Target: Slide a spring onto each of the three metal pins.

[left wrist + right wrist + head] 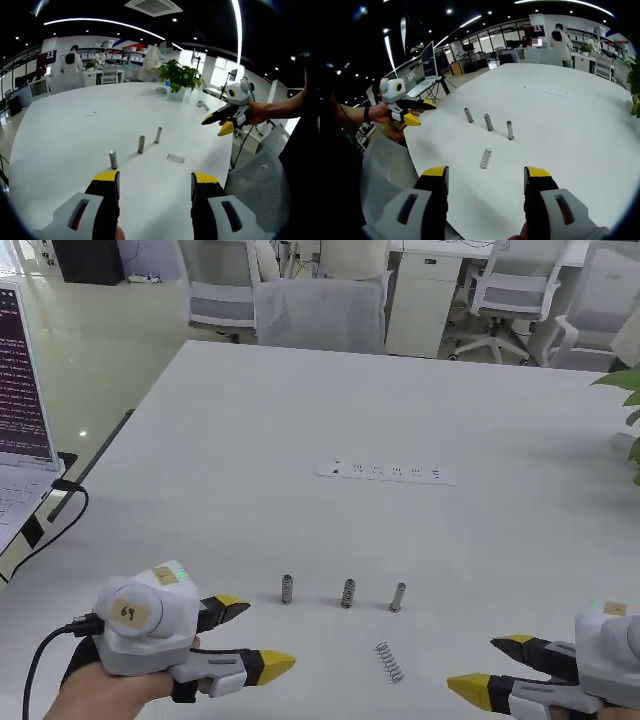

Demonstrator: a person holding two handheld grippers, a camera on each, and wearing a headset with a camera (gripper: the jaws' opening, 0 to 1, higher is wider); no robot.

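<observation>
Three upright metal pins stand in a row on the white table. The left pin [287,589] and the middle pin [348,593] each carry a spring. The right pin [397,597] is bare. One loose spring [389,661] lies flat in front of them, also seen as the loose spring [175,158] and the loose spring [485,158]. My left gripper [258,635] is open at the lower left, nothing between its yellow tips. My right gripper [493,662] is open at the lower right, likewise holding nothing. Each sits well short of the spring.
A white power strip [385,472] lies mid-table beyond the pins. A laptop [20,430] and a black cable [70,502] sit off the left edge. A potted plant [180,77] stands at the table's right side. Office chairs stand past the far edge.
</observation>
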